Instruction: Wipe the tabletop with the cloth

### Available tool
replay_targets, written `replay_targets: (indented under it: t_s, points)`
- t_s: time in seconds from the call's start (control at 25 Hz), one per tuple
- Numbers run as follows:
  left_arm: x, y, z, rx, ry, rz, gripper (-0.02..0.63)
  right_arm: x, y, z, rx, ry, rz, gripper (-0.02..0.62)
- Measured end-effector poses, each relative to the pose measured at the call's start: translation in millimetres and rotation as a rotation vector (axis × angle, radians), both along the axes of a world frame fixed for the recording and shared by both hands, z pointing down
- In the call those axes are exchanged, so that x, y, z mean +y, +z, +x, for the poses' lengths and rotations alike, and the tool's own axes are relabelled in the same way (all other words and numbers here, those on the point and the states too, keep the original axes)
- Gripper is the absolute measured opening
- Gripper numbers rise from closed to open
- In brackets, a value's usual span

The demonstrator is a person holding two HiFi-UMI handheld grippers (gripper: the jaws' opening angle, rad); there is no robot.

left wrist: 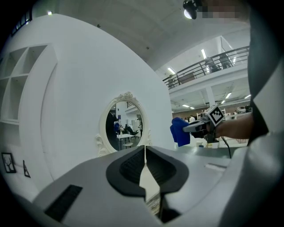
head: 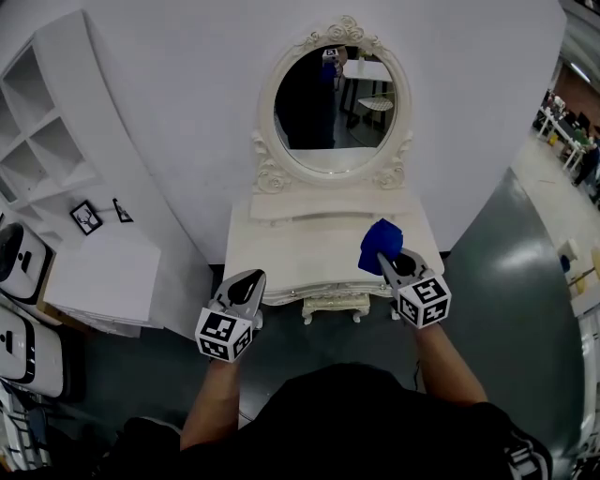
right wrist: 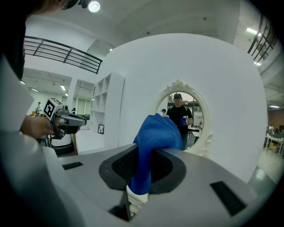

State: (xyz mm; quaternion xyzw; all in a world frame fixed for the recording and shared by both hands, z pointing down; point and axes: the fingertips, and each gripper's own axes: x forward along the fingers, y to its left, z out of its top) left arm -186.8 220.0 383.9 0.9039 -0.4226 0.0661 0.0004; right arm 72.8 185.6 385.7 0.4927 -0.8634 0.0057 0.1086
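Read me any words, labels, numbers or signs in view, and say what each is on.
No readable text anywhere.
Marker cubes: only black-and-white square patterns, no letters.
Framed pictures at left: too small to show any print.
Cloth, tabletop: no labels seen.

- bright, even overhead light; white wall [head: 187,112] is close to clipping in the head view
- ceiling lamp [right wrist: 93,6] flares at the top of the right gripper view; second lamp [left wrist: 191,12] does the same in the left gripper view
- soft sheen on the grey floor [head: 525,272]
- heavy fisheye bend, with dark vignette in all corners
- left gripper [left wrist: 145,153] body is evenly lit, shadows weak and diffuse
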Motion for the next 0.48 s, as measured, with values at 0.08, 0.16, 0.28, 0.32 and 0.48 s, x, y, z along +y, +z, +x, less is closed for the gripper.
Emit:
replay_targets:
  t_s: [0.08,0.16,0.28,0.32,0.48]
  points:
    - [-9.6,1.4,-2.2,0.003,-0.002,-0.003,0.017,-10.1,1.5,-2.4,0.004,0.001,-0.001,0.04]
    - [-21.4,4.0,-2.1,0.002,-0.001,-0.007,0.017,-22.0,4.7,-3.7,0.006,0.003,-0.003,0.04]
    - [-38.8,9.4,2.2,-0.005,0.002,-0.017,0.017,-39.6,12.1,-3.3,0.005,0.007,-0.011,0.04]
    - [-45.1,10.9,5.0,-0.008,0.003,-0.021,0.017,-46.3,15.1,-1.9,0.004,0.008,-0.015,0.04]
    - [-79.3,14.5,19.7,-0.026,0.002,-0.029,0.018,-84.3,27.3,8.2,-0.005,0.008,-0.036,0.04]
